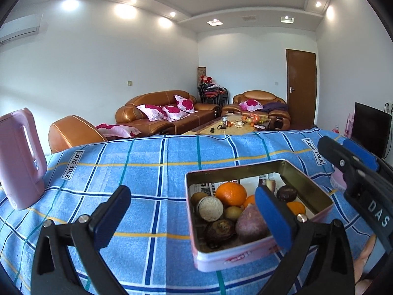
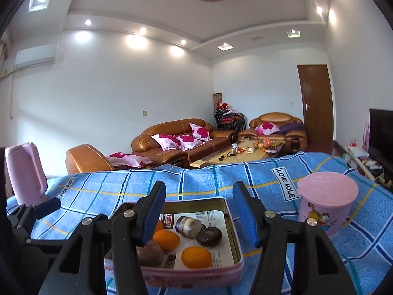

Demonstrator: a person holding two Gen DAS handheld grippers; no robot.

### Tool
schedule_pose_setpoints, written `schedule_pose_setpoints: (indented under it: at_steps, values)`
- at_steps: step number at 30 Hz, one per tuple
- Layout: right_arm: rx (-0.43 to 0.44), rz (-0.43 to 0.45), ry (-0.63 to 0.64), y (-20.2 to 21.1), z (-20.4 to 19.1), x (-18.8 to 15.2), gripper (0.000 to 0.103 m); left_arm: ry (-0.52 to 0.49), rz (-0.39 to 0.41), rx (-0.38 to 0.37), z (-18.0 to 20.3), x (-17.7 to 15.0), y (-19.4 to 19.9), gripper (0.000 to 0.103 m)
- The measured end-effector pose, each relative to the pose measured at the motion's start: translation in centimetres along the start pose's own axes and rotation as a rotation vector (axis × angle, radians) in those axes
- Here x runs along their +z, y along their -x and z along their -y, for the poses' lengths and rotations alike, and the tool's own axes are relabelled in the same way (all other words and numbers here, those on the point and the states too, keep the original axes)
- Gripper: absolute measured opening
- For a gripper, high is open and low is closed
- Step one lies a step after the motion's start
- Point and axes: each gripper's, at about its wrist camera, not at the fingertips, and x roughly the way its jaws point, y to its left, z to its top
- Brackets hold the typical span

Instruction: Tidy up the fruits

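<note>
A pink tin point(image 1: 307, 184) stands on the blue checked cloth, filled with fruit: an orange point(image 1: 231, 193), a purple fruit point(image 1: 250, 223), a dark round fruit point(image 1: 219, 231) and several others. My left gripper point(image 1: 191, 191) hovers wide open over the tin's left side, holding nothing. In the right wrist view the tin point(image 2: 234, 231) shows oranges point(image 2: 196, 257) and a dark brown fruit point(image 2: 208, 236). My right gripper point(image 2: 199, 189) hangs above it, its jaws partly apart with nothing between the pads. It also shows at the right edge of the left wrist view point(image 1: 343, 147).
A pink jug point(image 1: 19, 159) stands at the table's left edge. A pink lidded cup point(image 2: 326, 204) with a cartoon cat stands to the right of the tin. Beyond the far edge of the table lie brown sofas point(image 1: 167, 113) and a low table point(image 1: 233, 125).
</note>
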Motion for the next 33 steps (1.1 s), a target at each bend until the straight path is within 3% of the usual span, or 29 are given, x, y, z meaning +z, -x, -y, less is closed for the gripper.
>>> schedule_pose_setpoints:
  at_steps: [17, 33]
  values:
    - [-0.038, 0.080, 0.067, 4.5, -2.0, -0.7, 0.059, 0.016, 0.058, 0.027, -0.8, -1.4, 3.5, 0.103]
    - [-0.058, 0.066, 0.052, 4.1, -1.8, -0.7, 0.060, 0.017, 0.052, 0.032, -0.8, -1.4, 3.5, 0.103]
